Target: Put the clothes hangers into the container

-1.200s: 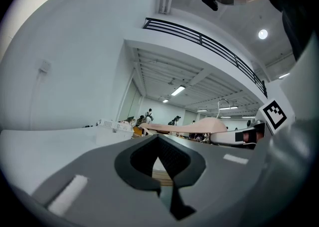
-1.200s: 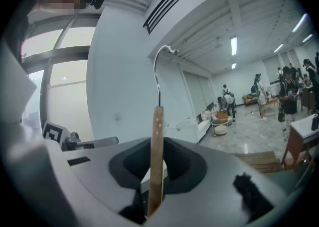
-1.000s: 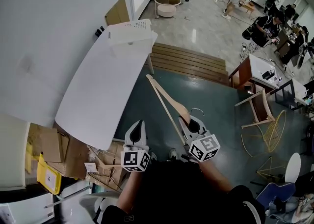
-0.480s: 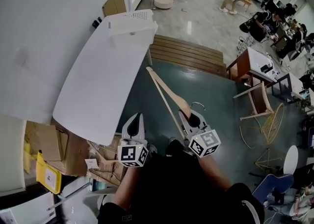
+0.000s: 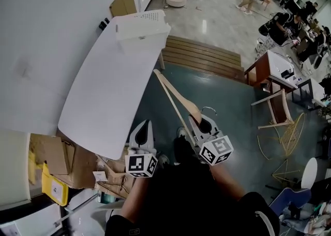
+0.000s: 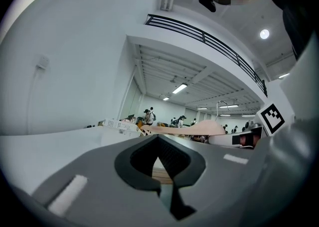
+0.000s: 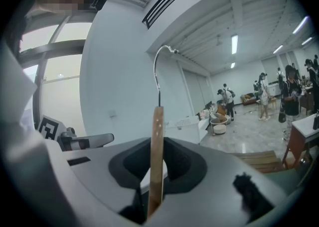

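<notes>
One wooden hanger [image 5: 173, 98] in play, clamped in the right claw [image 5: 196, 123]; in the right gripper view it stands edge-on between the pads [image 7: 156, 156], claw narrow and pinched on the wood, wire hook [image 7: 159, 71] curling above it

Hanger's long axis runs from the right claw out towards the white container [image 5: 140, 29], far arm tip aimed at it but well short of it, hook on the side away from the container. It is held in the air over the dark floor [image 5: 222, 100], not in the container and clear of the worktop [image 5: 103, 95]

Container stands on the end of the worktop far from the person, open side up

Left claw [image 5: 146, 124] sits on the container's side of the right claw, level with it and aimed the same way. Left gripper view shows its pads together with nothing between them; the hanger [image 6: 184, 129] and container [image 6: 119, 125] both lie ahead of it

Versus the earlier frame: grip unchanged, hanger heading unchanged, still aimed at the container. Both claws keep the same spacing. The person's shoe [image 5: 180, 133] now sits further forward between the claws, nearer the container, and the container sits slightly higher in the head view
</notes>
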### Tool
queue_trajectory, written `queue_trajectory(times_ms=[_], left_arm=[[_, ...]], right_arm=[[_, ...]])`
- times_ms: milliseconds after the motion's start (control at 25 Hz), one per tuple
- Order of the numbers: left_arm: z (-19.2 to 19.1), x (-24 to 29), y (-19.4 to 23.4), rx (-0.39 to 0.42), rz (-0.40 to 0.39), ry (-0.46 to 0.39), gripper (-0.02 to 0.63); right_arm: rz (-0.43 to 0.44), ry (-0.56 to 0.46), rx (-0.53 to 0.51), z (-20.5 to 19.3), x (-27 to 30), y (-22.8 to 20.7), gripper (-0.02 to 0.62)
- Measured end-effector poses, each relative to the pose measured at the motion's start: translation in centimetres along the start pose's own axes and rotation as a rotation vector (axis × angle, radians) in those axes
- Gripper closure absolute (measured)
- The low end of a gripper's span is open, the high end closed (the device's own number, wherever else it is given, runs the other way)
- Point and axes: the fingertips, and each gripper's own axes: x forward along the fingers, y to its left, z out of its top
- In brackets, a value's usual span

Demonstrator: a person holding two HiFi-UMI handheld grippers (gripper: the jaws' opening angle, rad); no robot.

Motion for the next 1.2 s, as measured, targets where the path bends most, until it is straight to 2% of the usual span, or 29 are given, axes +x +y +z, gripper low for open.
queue_trajectory(times_ms=[320, 800, 1200], left_arm=[[0.3, 6.8, 0.3, -0.005, 0.021, 0.011, 0.604], [1.3, 17.1, -1.4, -0.002, 0.047, 0.0, 0.604], [1.6, 22.6, -1.8, 0.001, 0.119, -0.016, 0.604]], right_arm=[[0.034, 0.016, 0.007, 1.7, 4.2, -4.8, 0.534], [0.093, 0.023, 0.009, 4.9, 8.9, -12.8, 0.534], [0.146, 0.024, 0.011, 6.3, 12.1, -18.8, 0.534]])
